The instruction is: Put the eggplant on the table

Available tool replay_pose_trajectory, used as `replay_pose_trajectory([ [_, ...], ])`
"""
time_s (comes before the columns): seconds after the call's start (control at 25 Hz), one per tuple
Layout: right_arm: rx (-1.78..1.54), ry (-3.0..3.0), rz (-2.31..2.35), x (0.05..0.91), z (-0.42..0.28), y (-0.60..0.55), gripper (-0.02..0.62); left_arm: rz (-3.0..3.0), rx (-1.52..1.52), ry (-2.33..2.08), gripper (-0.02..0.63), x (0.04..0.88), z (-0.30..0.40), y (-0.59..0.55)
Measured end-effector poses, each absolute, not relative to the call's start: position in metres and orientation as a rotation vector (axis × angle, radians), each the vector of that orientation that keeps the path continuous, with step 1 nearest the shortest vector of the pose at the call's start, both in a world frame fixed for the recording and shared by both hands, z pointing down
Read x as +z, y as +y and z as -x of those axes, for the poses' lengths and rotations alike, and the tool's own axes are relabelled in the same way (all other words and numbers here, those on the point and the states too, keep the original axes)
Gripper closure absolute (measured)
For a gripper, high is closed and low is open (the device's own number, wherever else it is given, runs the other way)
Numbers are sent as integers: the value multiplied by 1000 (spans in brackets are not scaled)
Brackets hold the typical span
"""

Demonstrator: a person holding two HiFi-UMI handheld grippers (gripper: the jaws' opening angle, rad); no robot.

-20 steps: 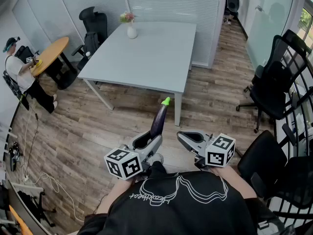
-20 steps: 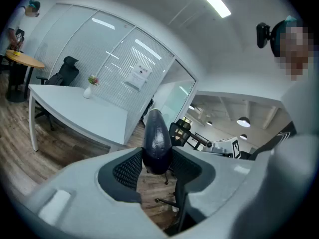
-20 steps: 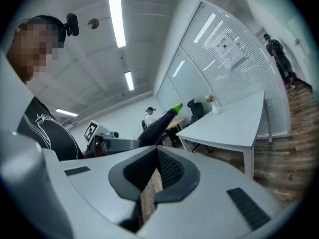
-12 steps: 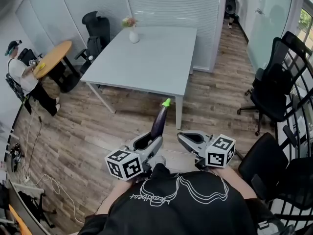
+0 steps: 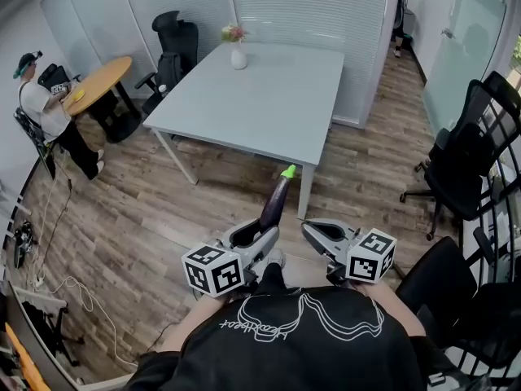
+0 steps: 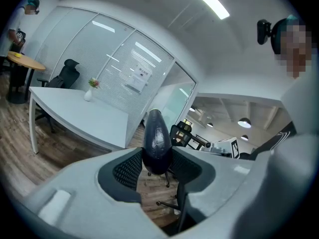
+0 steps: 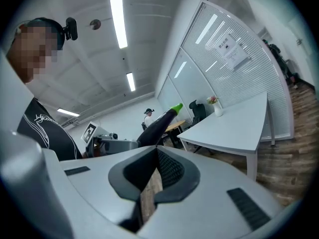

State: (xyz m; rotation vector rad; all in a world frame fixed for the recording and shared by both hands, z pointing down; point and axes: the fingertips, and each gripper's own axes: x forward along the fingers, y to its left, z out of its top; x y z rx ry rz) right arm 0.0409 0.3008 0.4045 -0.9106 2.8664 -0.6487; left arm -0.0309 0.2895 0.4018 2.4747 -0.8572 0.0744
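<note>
The eggplant [image 5: 275, 206] is dark purple with a green stem and points up and forward toward the grey table [image 5: 269, 96]. My left gripper [image 5: 257, 236] is shut on its thick end. In the left gripper view the eggplant [image 6: 157, 139] stands between the ribbed pads [image 6: 128, 167], and the table [image 6: 84, 116] lies ahead on the left. My right gripper [image 5: 319, 231] hangs beside it with nothing in it. In the right gripper view the jaws of the right gripper [image 7: 153, 169] meet, and the eggplant [image 7: 159, 121] shows to the left.
A white vase with flowers [image 5: 237, 52] stands at the table's far end. Black office chairs [image 5: 464, 157] stand on the right and another chair [image 5: 175, 43] behind the table. At the far left a person [image 5: 42, 112] stands by a round wooden table [image 5: 99, 84].
The room has slid a little to the right in the head view. Both grippers keep their pose, and the eggplant stays in the left one.
</note>
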Motion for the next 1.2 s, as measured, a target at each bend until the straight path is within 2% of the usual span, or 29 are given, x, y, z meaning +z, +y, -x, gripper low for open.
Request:
replay_pose_trajectory([
  [0.4, -715, 2871, 941, 422, -29, 239, 586, -2440, 65, -834, 414, 417, 45, 225],
  [1.2, -825, 2839, 1057, 430, 2, -2, 586, -2394, 91, -783, 414, 430, 84, -21],
])
